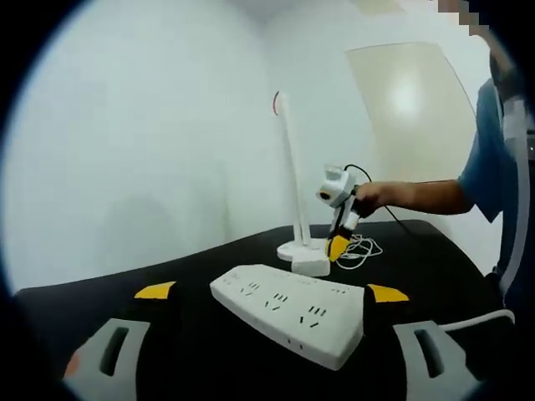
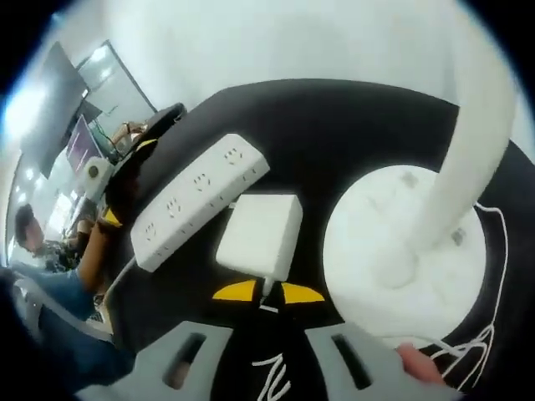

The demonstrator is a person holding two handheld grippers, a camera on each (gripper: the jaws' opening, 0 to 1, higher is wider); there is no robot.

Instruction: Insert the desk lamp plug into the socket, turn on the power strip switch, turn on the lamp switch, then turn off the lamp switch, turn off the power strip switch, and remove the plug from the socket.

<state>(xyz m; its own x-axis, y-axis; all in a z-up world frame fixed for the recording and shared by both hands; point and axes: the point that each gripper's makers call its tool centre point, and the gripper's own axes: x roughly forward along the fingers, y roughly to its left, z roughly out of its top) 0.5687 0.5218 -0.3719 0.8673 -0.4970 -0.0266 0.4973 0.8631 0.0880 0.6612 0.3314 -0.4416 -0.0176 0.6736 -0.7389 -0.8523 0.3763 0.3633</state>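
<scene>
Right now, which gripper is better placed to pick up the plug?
Right. The right gripper has its tips at the plug beside the lamp; the left gripper straddles the strip, farther off.

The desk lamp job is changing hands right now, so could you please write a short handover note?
Left gripper: open, hovering either side of the power strip, holding nothing.
Right gripper: jaws nearly closed at the cord end of the white plug adapter; a firm grip cannot be confirmed.
The adapter lies on the black table between strip and desk lamp.
Done: nothing; sockets empty.
Left: plug in, strip on, lamp on, lamp off, strip off, unplug.
</scene>
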